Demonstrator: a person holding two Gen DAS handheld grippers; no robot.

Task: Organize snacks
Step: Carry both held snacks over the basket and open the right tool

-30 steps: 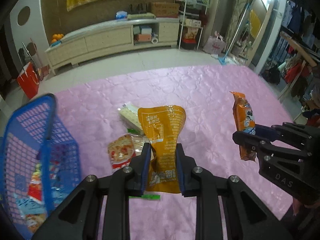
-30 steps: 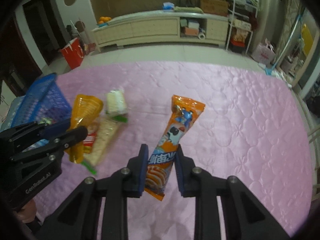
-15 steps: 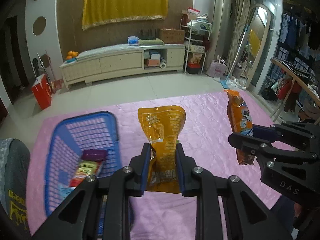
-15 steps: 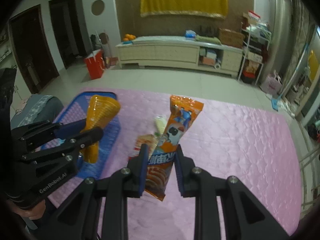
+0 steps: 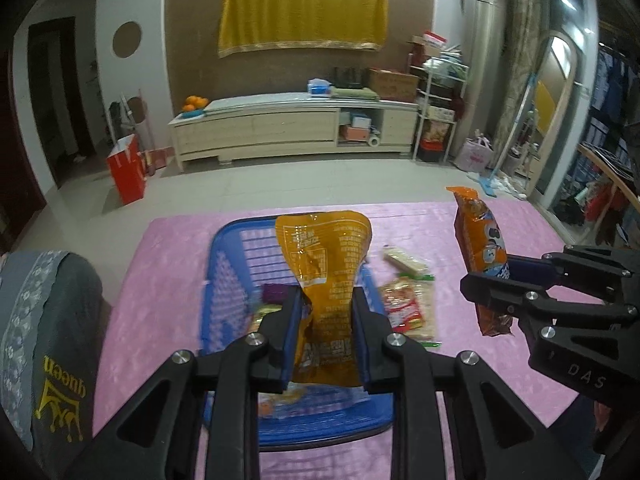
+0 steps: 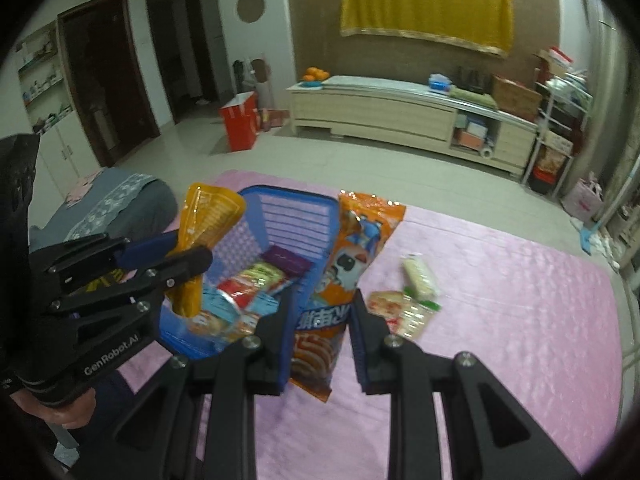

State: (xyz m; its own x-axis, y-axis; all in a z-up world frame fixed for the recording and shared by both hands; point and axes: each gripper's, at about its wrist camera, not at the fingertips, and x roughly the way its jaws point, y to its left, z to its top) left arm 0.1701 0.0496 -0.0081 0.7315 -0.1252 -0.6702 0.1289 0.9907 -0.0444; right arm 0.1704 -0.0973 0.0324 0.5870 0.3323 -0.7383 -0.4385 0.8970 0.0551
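Snacks: two in the air, the rest on a pink quilted cover (image 5: 460, 420) or in a blue basket (image 5: 224, 276).
- Yellow-orange pouch (image 5: 328, 264): pinched upright between the fingers of the left gripper (image 5: 325, 334), above the basket.
- Orange packet with cartoon print (image 6: 344, 264): pinched between the fingers of the right gripper (image 6: 320, 340), above the basket's right wall.
- Basket: near the cover's left edge, holding several wrapped packets, among them a purple one (image 6: 286, 260).
- Loose on the cover, just right of the basket: a red-and-white packet (image 6: 386, 308) and a pale green-ended bar (image 6: 418, 280).

Room: tiled floor, a long cream sideboard (image 5: 288, 128) against the far wall, a yellow cloth (image 5: 300, 20) hanging above it, a red paper bag (image 5: 128, 168) on the floor.

Hard to make out: basket contents and loose packets are motion-blurred, print unreadable. A grey cushion (image 5: 44, 340) at the cover's left edge is cut off.
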